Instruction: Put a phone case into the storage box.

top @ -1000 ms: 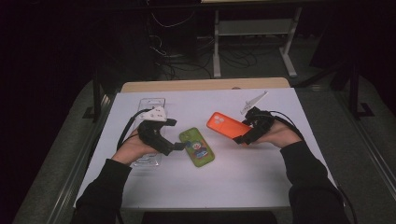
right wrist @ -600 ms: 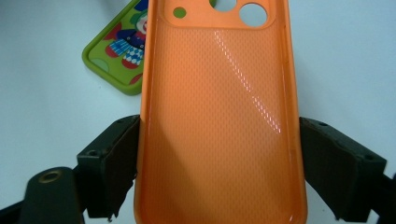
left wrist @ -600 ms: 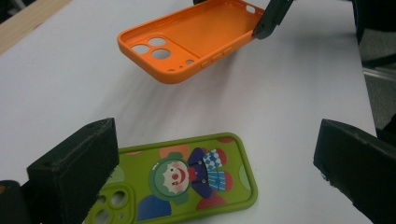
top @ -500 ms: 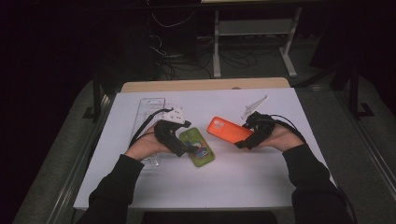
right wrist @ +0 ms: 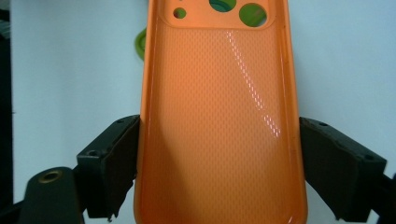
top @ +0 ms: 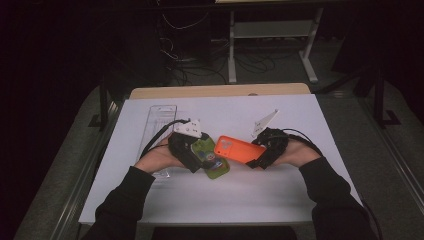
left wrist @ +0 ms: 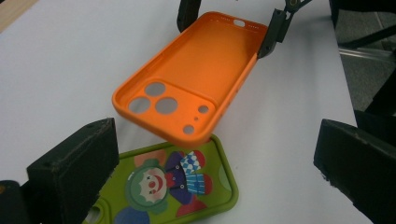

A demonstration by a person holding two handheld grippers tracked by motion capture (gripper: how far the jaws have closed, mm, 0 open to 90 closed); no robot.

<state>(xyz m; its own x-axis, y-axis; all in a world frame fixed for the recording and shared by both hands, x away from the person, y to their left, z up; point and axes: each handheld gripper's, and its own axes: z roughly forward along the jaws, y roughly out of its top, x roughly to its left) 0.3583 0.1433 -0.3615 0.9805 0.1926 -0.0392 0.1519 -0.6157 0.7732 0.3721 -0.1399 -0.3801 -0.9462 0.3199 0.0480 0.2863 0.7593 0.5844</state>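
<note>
The orange case (left wrist: 187, 84) was gripped across its width by the right gripper (top: 260, 152), camera end overhanging the green case (left wrist: 177, 186); the left gripper (left wrist: 210, 172), fingers open, straddled the green one on the bench (top: 300, 125).

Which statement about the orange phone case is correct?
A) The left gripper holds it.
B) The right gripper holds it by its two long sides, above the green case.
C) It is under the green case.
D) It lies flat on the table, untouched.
B: the right gripper clamps the orange phone case by both long sides, and its camera end hangs over the green case.
</note>
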